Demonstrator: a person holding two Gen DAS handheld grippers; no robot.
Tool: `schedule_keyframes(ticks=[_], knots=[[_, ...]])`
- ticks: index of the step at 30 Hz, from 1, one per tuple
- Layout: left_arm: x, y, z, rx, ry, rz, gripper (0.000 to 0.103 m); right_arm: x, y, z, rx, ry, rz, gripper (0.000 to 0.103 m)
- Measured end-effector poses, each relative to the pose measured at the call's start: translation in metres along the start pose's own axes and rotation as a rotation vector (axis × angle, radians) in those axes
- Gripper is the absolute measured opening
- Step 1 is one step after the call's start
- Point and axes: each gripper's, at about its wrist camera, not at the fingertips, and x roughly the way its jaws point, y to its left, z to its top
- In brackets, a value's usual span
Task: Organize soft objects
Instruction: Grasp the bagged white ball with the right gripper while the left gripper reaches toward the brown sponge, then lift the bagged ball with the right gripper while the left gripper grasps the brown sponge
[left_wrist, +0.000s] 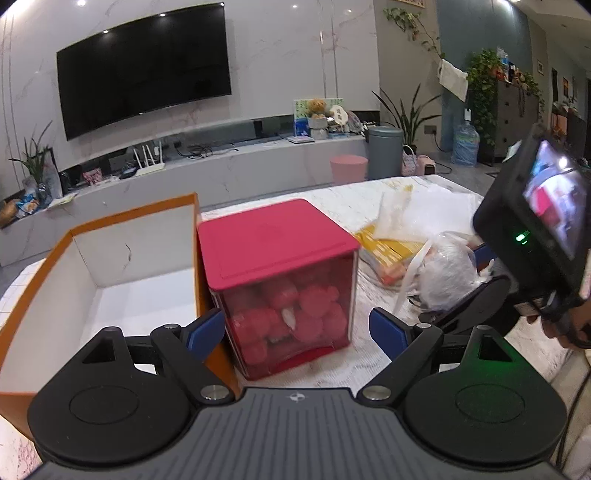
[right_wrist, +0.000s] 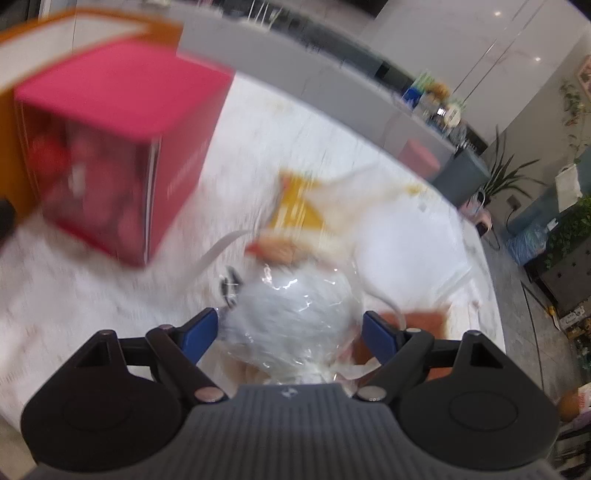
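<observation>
White marble table (left_wrist: 354, 206) in a living room, television (left_wrist: 144, 70) on the wall.
One red-lidded container (left_wrist: 284, 284), one orange box (left_wrist: 110, 273), one plastic-wrapped bundle (right_wrist: 291, 314) — my left gripper (left_wrist: 295, 332) spread, my right gripper (right_wrist: 290, 332) spread around the bundle.

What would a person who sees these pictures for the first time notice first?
First, the cube-shaped clear container with a pink-red lid, full of pink soft balls, at the table's centre. On its left stands an open orange cardboard box with a white inside. On its right, the right hand-held gripper has a white fluffy object wrapped in clear plastic between its open blue fingers.
</observation>
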Motion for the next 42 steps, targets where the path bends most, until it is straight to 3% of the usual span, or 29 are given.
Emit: schedule_keyframes(ticks=[1,7,19,25,32,42], knots=[[-0.001,-0.001,-0.001,0.004,-0.003,0.003,0.103,0.002,0.002,-0.002,-0.015,0.002,0.004,0.07],[-0.005,0.0,-0.002,0.001,-0.01,0.004,0.103,-0.005,0.003,-0.004,-0.04,-0.034,-0.039,0.059],[-0.022,-0.011,-0.003,0.013,-0.042,0.041,0.103,-0.079,-0.022,-0.017,0.104,-0.132,-0.058,0.059],[-0.037,-0.024,0.003,0.025,-0.065,0.046,0.103,-0.112,-0.06,-0.015,0.289,-0.239,-0.074,0.059],[-0.039,-0.067,0.007,0.088,-0.12,-0.024,0.103,-0.149,-0.112,-0.035,0.512,-0.371,-0.069,0.06],[0.024,-0.161,0.022,0.184,-0.137,-0.164,0.103,-0.151,-0.168,-0.087,0.742,-0.373,-0.141,0.06]])
